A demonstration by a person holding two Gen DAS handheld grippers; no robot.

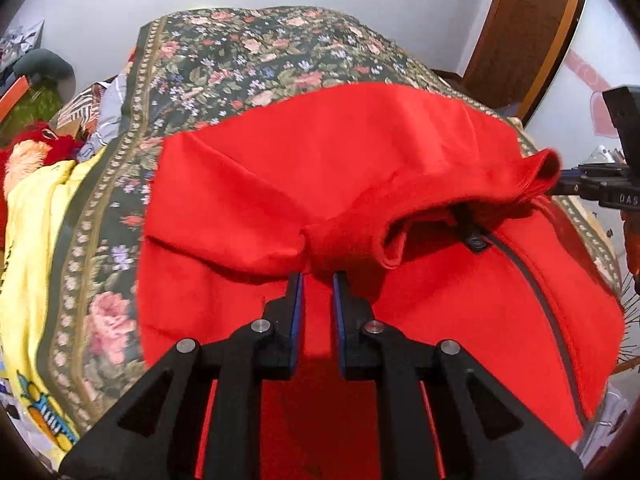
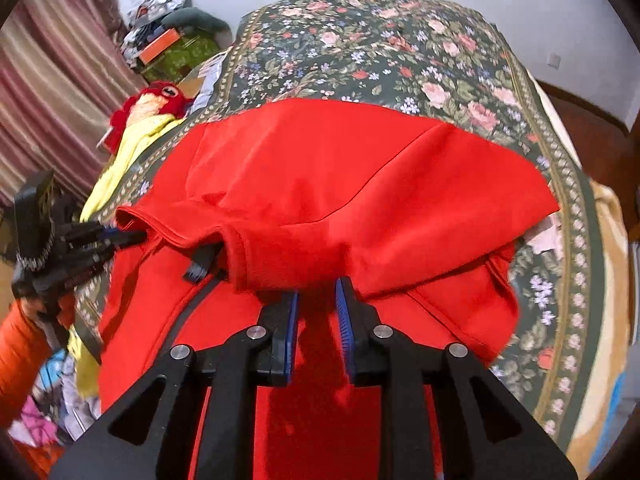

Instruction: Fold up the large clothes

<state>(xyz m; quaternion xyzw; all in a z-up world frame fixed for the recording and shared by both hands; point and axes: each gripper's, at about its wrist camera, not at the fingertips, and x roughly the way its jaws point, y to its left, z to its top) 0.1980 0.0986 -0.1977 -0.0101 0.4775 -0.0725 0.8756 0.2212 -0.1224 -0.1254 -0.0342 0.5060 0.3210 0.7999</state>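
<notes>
— What is seen at the far left?

— A yellow blanket [image 1: 36,220] is spread along the left edge of the bed, and a red plush toy [image 2: 156,100] is lodged just behind it. A striped curtain [image 2: 48,80] is hung further left, and an orange sleeve [image 2: 16,360] is seen low in the right wrist view.

— And where is the garment found?

— The red jacket [image 1: 280,160] is laid on the floral bedspread [image 1: 240,60], towards the near side of the bed. Its far part has been doubled over towards the near part, so that a raised fold is formed across the middle.

— How is the left claw [image 1: 318,276] set?

— It is pointed steeply down at the jacket. Only a narrow slit is left between its jaws, and a gathered bunch of the folded edge is pinched at the tips.

— What is seen further right?

— A dark zipper [image 1: 536,280] is run down the lower layer, and its pull tab is tucked just under the raised fold.

— And the right claw [image 2: 316,290]?

— It is held at the other end of the same fold. Its jaws are parted slightly, and the fold's edge is met at the tips; whether the cloth is actually pressed cannot be told.

— Beyond that?

— A wooden door [image 1: 528,20] is seen against the wall at the right.
</notes>
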